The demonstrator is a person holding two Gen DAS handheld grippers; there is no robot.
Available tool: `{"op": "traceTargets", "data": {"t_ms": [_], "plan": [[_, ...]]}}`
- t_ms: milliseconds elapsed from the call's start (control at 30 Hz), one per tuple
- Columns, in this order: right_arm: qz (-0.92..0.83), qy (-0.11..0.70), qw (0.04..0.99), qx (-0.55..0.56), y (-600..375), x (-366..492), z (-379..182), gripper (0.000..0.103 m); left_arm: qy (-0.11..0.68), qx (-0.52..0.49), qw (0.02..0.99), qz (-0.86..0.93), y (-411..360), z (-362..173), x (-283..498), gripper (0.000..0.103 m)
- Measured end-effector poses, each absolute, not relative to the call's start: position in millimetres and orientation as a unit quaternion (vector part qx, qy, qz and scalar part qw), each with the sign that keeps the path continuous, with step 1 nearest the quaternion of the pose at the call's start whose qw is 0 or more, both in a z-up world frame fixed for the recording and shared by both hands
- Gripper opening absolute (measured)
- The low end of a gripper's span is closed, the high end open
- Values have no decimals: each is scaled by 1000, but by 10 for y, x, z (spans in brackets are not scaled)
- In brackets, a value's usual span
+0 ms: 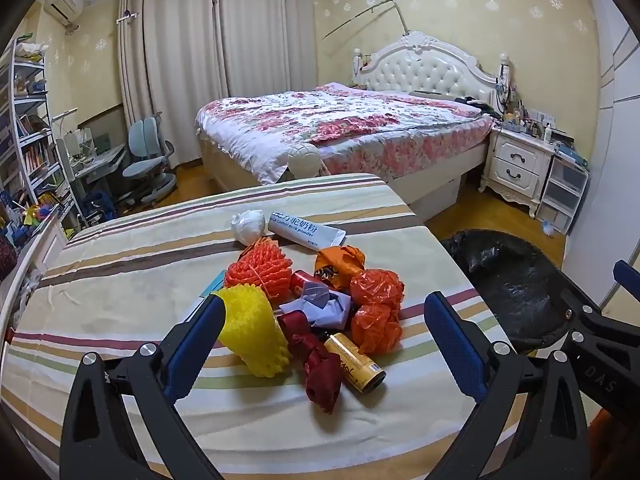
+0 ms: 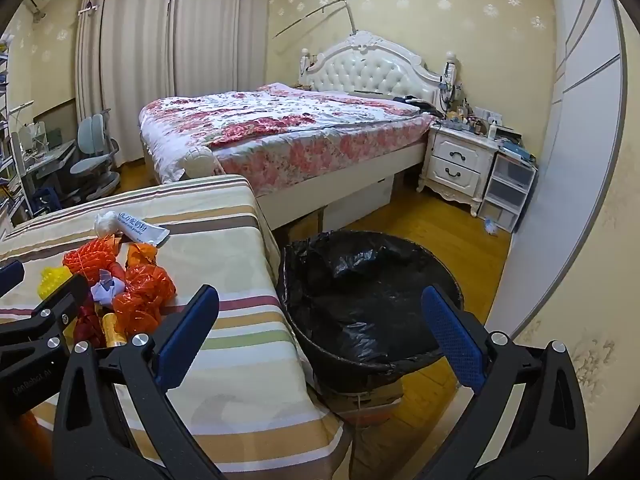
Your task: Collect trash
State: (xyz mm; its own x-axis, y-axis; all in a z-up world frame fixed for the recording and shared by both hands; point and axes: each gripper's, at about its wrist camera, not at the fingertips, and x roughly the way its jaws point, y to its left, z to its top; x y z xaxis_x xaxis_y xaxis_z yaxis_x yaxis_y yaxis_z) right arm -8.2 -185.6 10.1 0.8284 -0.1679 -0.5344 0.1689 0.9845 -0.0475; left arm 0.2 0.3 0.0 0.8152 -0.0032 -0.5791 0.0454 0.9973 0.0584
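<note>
A pile of trash lies on the striped tablecloth [image 1: 120,264]: a yellow foam net [image 1: 256,332], an orange foam net [image 1: 258,268], crumpled orange plastic [image 1: 376,308], a purple paper wad [image 1: 320,306], a dark red wrapper [image 1: 316,360], a yellow can [image 1: 354,362], a white wad [image 1: 248,226] and a white milk-powder sachet [image 1: 306,230]. My left gripper [image 1: 324,344] is open, its jaws spread around the near side of the pile. My right gripper [image 2: 320,332] is open and empty, above the near rim of the black-lined bin [image 2: 360,304].
The bin stands on the floor right of the table, also in the left wrist view [image 1: 516,284]. A floral bed [image 1: 340,128] and white nightstand [image 1: 520,160] lie beyond. A desk chair [image 1: 148,160] and bookshelf [image 1: 28,132] are at the left.
</note>
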Motion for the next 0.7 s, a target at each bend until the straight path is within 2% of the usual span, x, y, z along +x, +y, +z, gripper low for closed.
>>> {"op": "traceTargets", "data": {"t_ms": [400,700], "plan": [[-84,274,958,13,-1958,-207,243,99,300,35,953,-13,0,0,0,97],[-83,283,955,17,-2000,-191,151,99,302,34,952,-15,3,-2,-2,97]]}}
